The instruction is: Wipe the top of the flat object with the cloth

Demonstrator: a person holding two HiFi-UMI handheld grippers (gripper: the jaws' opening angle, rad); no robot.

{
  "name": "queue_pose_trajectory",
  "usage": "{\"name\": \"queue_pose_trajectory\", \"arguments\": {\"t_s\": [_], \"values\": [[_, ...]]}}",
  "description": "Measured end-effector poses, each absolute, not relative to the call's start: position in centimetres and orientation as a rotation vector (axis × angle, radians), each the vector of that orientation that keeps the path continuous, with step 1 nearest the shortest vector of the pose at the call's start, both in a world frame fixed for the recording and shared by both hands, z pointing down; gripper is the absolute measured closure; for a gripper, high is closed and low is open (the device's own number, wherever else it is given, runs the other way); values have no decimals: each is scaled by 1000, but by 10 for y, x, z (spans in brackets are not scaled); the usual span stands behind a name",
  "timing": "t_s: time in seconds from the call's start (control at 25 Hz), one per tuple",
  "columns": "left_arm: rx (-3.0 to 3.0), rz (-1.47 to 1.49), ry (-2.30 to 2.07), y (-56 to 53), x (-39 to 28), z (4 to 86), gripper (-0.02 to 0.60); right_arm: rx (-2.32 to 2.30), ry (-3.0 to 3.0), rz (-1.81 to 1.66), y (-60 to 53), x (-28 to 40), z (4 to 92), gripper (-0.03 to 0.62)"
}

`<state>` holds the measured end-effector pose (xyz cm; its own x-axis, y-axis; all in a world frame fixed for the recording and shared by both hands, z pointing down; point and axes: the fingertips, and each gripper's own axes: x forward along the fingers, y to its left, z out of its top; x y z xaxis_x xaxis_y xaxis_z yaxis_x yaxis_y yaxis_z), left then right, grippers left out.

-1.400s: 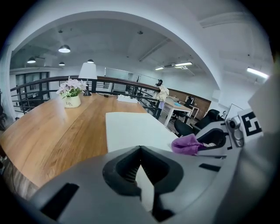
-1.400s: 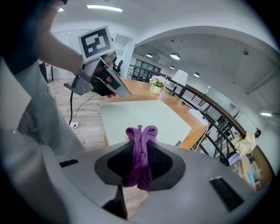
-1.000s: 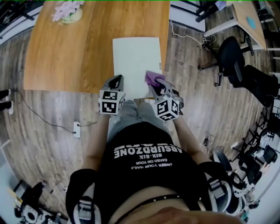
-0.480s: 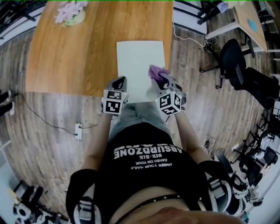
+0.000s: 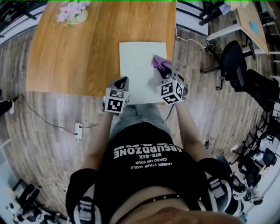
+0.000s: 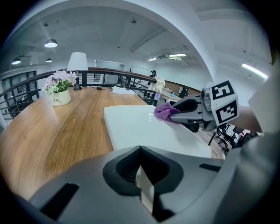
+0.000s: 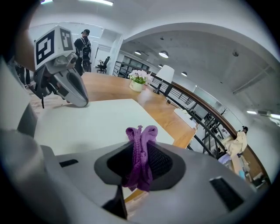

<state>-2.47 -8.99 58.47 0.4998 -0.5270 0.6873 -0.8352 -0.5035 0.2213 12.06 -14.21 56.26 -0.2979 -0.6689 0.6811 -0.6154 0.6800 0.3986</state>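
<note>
A white flat board (image 5: 141, 72) lies on the wooden table (image 5: 74, 57), near its right end. My right gripper (image 5: 162, 70) is shut on a bunched purple cloth (image 5: 159, 62), which rests on the board's right side about halfway along. In the right gripper view the cloth (image 7: 141, 138) stands pinched between the jaws over the board (image 7: 96, 120). My left gripper (image 5: 121, 83) hovers at the board's near left corner, jaws shut with nothing seen in them. The left gripper view shows the board (image 6: 140, 127) ahead and the cloth (image 6: 164, 111) at the right gripper's tip.
A pot of pink flowers (image 5: 71, 12) stands at the table's far left, with a white lamp (image 6: 78, 64) behind it. Black office chairs (image 5: 232, 57) stand on the floor to the right. A power strip (image 5: 78, 130) and cable lie on the floor at left.
My right gripper has slid the purple cloth away from me along the board's right side. The left gripper has stayed at the near left corner.
</note>
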Motion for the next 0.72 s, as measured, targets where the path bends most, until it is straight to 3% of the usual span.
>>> {"name": "queue_pose_trajectory", "arguments": {"t_s": [0.72], "values": [[2197, 746, -1073, -91, -26, 589, 566, 990, -2008, -46, -209, 121, 567, 491]]}}
